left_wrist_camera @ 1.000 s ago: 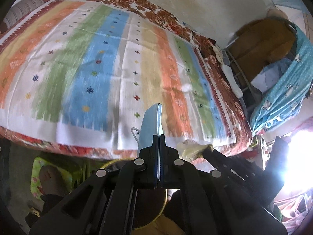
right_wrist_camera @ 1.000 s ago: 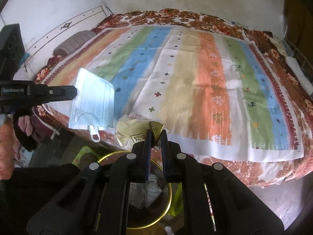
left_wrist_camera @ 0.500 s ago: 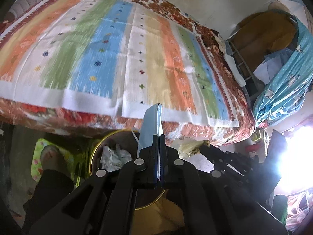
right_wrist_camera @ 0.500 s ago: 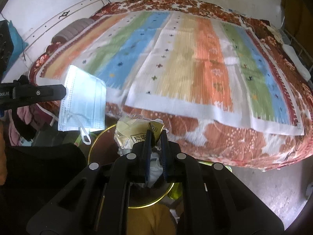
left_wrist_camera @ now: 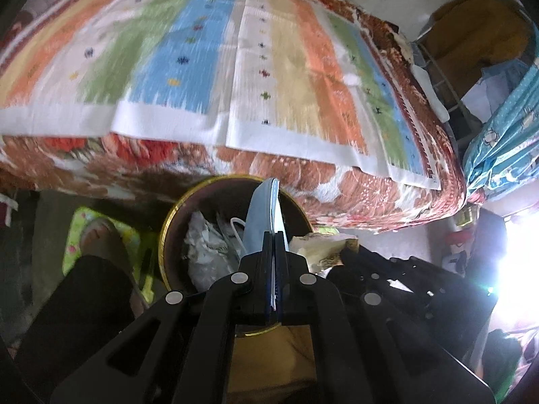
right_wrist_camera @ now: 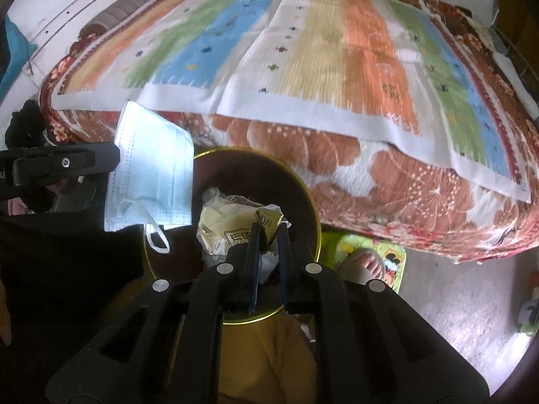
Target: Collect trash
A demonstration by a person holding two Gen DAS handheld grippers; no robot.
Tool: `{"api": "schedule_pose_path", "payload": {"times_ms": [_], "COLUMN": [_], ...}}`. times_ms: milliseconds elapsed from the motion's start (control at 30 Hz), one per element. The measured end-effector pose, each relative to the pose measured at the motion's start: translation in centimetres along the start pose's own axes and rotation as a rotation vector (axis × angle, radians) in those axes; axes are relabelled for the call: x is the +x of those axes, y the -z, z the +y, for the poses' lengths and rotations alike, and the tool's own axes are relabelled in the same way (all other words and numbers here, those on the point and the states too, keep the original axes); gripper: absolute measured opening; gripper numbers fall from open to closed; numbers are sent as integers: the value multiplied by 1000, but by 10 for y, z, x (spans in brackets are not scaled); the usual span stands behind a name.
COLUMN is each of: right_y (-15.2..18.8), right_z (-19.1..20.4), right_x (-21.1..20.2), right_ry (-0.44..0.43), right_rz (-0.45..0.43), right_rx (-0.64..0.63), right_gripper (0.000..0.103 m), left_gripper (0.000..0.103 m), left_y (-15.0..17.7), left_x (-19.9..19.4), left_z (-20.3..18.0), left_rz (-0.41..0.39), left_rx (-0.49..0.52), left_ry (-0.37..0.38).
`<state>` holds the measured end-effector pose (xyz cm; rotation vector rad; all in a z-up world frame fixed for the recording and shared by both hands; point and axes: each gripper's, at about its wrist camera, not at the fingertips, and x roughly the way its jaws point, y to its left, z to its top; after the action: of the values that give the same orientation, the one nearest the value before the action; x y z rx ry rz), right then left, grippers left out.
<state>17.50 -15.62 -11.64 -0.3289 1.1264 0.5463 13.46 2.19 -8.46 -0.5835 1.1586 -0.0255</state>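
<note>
Your left gripper (left_wrist_camera: pixel 275 235) had its jaws pressed fully together on a pale blue mask (left_wrist_camera: pixel 264 215), pinching it by one edge so that it stood up from the fingertips directly over the bin (left_wrist_camera: pixel 232 178). From the right wrist view the same mask (right_wrist_camera: pixel 151 171) hung flat from the left gripper's black finger (right_wrist_camera: pixel 64 163), its white ear loop dangling over the bin's left rim. Your right gripper (right_wrist_camera: pixel 269 235) held a crumpled yellow wrapper (right_wrist_camera: pixel 232 224) with its jaws only a little apart; they had just been opening slightly, with the wrapper's end between them and the pads at its sides. The wrapper sat above the mouth of the bin (right_wrist_camera: pixel 313 202), a round, dark container with a gold rim, standing on the floor right against the side of the bed (right_wrist_camera: pixel 387 175). Crumpled white paper (left_wrist_camera: pixel 205 245) already lay inside the bin. A striped blanket (left_wrist_camera: pixel 202 54) covered the bed top, above a red floral sheet. Your bare foot (right_wrist_camera: pixel 363 266) rested on a green mat (right_wrist_camera: pixel 394 259) just right of the bin.
</note>
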Motion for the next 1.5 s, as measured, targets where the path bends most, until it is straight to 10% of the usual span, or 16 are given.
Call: {"api": "schedule_pose_path", "payload": {"times_ms": [433, 933, 1100, 1500], "right_y": [1, 44, 72, 102], "right_z": [-3, -3, 1, 1], "right_x": [22, -71, -98, -113], "right_ry": [-44, -58, -62, -121], "right_rz": [61, -195, -253, -324], "right_rx": [69, 19, 0, -17], "right_gripper": [31, 53, 79, 94], "left_gripper": [21, 72, 89, 97], "left_y": [-10, 44, 74, 103], "left_x": [15, -66, -81, -73], "left_z": [10, 4, 3, -2], "left_rz": [36, -155, -223, -268], "left_rx": [-87, 170, 257, 307], "left_ry": [10, -33, -106, -117]}}
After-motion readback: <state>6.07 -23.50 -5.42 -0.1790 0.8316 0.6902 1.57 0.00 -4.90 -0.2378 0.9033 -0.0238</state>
